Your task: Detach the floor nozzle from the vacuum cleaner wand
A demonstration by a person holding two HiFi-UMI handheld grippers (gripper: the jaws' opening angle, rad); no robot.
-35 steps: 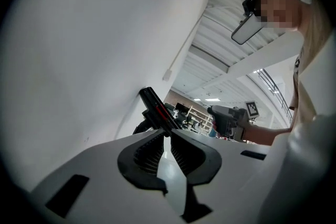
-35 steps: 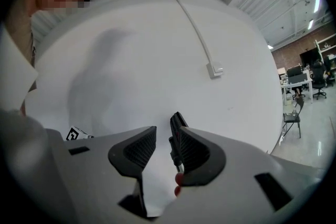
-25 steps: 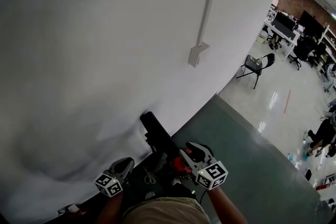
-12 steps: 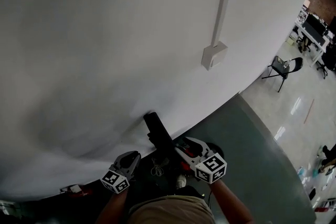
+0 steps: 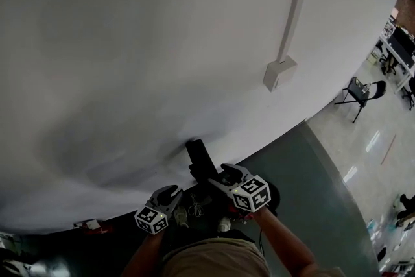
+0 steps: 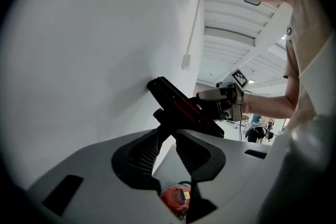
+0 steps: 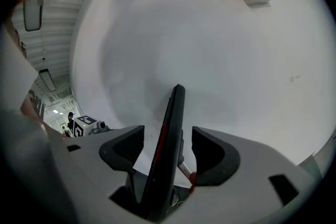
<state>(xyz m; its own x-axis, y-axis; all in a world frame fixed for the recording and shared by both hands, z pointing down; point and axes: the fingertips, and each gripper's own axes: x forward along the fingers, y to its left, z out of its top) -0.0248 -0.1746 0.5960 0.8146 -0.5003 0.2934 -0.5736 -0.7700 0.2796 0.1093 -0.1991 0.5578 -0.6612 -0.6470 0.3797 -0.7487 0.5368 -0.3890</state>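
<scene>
The black floor nozzle (image 5: 201,162) with a red stripe stands tipped up against the white wall. In the right gripper view the floor nozzle (image 7: 167,149) appears edge-on between the jaws. My right gripper (image 7: 168,134) is opening wide, with a gap on each side of the nozzle and neither pad pressing on it. My left gripper (image 6: 170,134) is opening a little, its jaws still close together. The nozzle (image 6: 181,107) and its neck sit just past the tips, with nothing gripped. In the head view, my left gripper (image 5: 170,192) and right gripper (image 5: 222,176) flank the nozzle's base.
The white wall (image 5: 162,42) fills most of the view, with a conduit and junction box (image 5: 279,73) on it. A red vacuum part (image 6: 176,198) lies below the left jaws. Grey-green floor (image 5: 311,191) runs right toward a folding chair (image 5: 358,93) and desks.
Both grippers have sunk and closed in on the nozzle's base. The right jaws have spread wide around the nozzle. The left jaws have parted slightly.
</scene>
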